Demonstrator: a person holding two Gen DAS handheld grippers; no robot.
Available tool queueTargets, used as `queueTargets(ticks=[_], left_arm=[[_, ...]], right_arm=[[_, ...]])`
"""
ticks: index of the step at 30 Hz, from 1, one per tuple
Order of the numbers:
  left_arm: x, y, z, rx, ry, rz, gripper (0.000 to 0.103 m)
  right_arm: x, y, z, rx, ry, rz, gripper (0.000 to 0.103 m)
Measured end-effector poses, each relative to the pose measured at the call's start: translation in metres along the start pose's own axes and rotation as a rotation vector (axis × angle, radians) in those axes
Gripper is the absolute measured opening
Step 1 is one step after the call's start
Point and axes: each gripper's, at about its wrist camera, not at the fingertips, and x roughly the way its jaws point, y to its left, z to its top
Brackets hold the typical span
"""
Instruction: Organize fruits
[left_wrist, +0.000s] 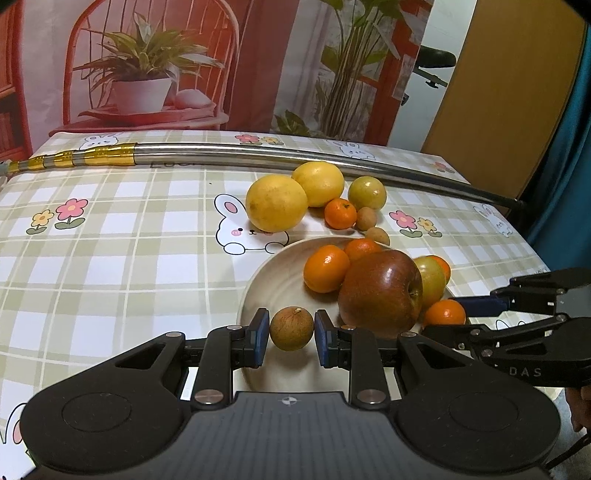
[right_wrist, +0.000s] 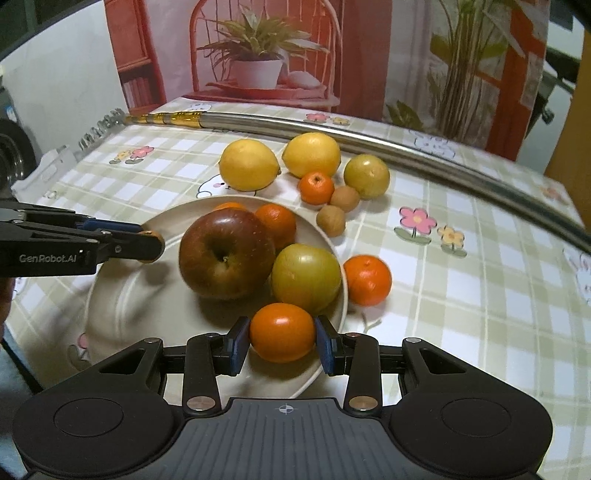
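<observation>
plate (right_wrist: 110, 295): cream, round, on table | in it: red apple (right_wrist: 225, 254), green-yellow fruit (right_wrist: 306, 278), mandarins (right_wrist: 277, 223) | held over plate: brown longan (left_wrist: 291, 329), mandarin (right_wrist: 282, 332) | beyond plate: two lemons (right_wrist: 248, 166), mandarin, green fruit, two longans (right_wrist: 331, 220)

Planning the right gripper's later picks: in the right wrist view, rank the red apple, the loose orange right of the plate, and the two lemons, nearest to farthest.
From the right gripper:
1. Red apple, on the plate, left of centre.
2. Loose orange, off the plate's right; close to the apple's rank.
3. Lemons, at the back; too close to split.
</observation>
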Motion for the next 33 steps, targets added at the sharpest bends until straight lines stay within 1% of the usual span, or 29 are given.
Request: queueTargets(ticks=[9,16,20,25,29,33], left_arm=[[0.009,0.001,0.004,0.007,-0.002,0.013,0.028],[0.017,0.004,0.010,0.013,-0.003,0.016,0.028],[0.021,0.006,0.011,0.019,0.011,-0.006,0.028],[0.026,0.005,0.014,0.027,0.014,-0.007,0.028],[0.030,0.007,0.018,0.004,0.015,-0.019,0.028],[0.031,0.006,0.018,0.003,0.011,-0.022,0.029]], right_arm=[[0.009,0.006,0.005,-0.082,-0.016,-0.040,0.035],[0.012,0.005,0.006,-0.075,-0.021,-0.031,0.035],[0.012,0.004,0.007,-0.075,-0.021,-0.028,0.035],[0.012,0.002,0.008,-0.065,-0.028,-0.030,0.035],[0.012,0.000,0.007,-0.056,-0.033,-0.028,0.035],[0.010,-0.001,0.007,-0.049,-0.043,-0.030,0.035]])
